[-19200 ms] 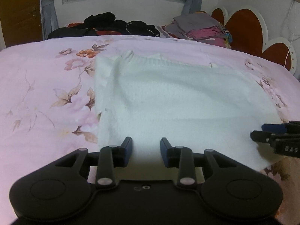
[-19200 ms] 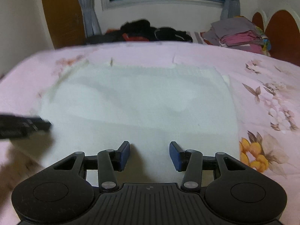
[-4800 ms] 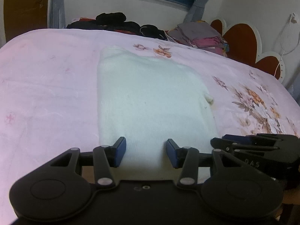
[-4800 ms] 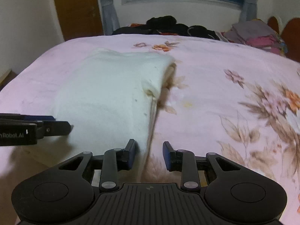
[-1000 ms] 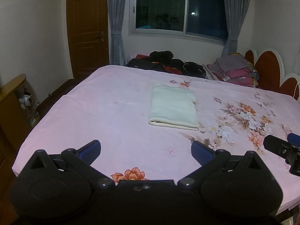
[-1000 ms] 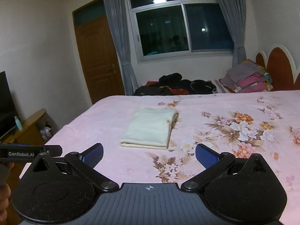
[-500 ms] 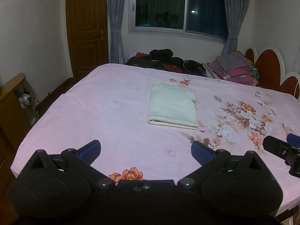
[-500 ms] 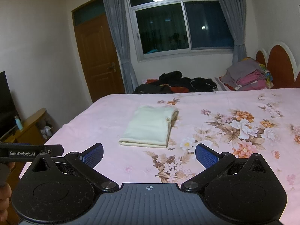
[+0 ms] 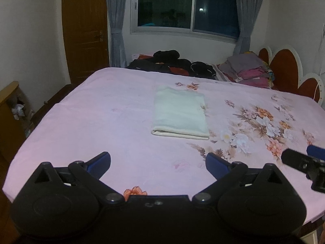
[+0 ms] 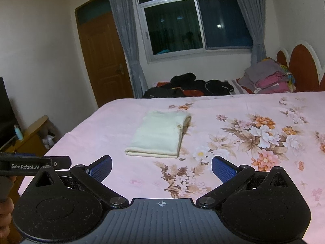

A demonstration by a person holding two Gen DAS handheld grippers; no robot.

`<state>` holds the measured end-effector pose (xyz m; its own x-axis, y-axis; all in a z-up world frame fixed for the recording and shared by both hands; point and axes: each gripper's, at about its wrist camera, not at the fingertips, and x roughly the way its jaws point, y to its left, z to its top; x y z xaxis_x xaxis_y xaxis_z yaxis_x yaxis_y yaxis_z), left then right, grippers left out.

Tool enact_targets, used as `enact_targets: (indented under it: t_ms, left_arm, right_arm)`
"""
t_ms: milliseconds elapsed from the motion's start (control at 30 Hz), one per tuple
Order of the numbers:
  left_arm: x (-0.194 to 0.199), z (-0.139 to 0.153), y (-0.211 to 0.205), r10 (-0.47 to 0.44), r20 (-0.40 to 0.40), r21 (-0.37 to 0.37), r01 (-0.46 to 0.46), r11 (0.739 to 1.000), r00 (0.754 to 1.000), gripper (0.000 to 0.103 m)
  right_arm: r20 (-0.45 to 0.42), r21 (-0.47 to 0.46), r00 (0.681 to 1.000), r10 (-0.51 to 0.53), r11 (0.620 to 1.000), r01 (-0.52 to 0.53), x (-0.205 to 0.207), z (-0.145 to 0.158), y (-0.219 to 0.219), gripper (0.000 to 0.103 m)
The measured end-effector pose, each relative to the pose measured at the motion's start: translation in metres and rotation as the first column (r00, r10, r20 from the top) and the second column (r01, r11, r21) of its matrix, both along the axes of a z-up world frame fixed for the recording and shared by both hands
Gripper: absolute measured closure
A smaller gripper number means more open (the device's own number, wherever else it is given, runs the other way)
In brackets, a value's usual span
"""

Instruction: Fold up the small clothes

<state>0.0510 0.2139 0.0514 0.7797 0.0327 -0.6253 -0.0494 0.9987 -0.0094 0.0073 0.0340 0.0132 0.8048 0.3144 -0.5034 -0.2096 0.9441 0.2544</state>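
Note:
A cream-white garment [image 9: 179, 112] lies folded into a neat rectangle on the pink floral bedspread [image 9: 101, 122]; it also shows in the right wrist view [image 10: 160, 134]. My left gripper [image 9: 158, 163] is wide open and empty, held back from the bed's near edge, well short of the garment. My right gripper [image 10: 161, 169] is wide open and empty, also back near the bed's edge. The right gripper's tip shows at the right edge of the left wrist view [image 9: 304, 162]. The left gripper shows at the left edge of the right wrist view [image 10: 34, 165].
A heap of dark clothes [image 9: 172, 63] and a stack of folded grey and pink clothes [image 9: 247, 70] lie at the bed's far side. A red scalloped headboard [image 9: 284, 71] stands at the right. A wooden cabinet [image 10: 30, 138] and door [image 10: 101, 61] are at the left.
Both grippers have stayed wide open and drifted slightly; the views tilted a little. The folded garment has not moved.

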Motion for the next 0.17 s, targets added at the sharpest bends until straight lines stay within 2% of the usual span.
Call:
enact_targets:
  t_ms: [167]
  left_arm:
    - [0.032,-0.01,0.001,0.033,-0.008,0.024,-0.033,0.999,0.999,0.0]
  right_arm:
    - [-0.045,-0.008,0.999,-0.03,1.0,0.029,0.019,-0.015,-0.009,0.0]
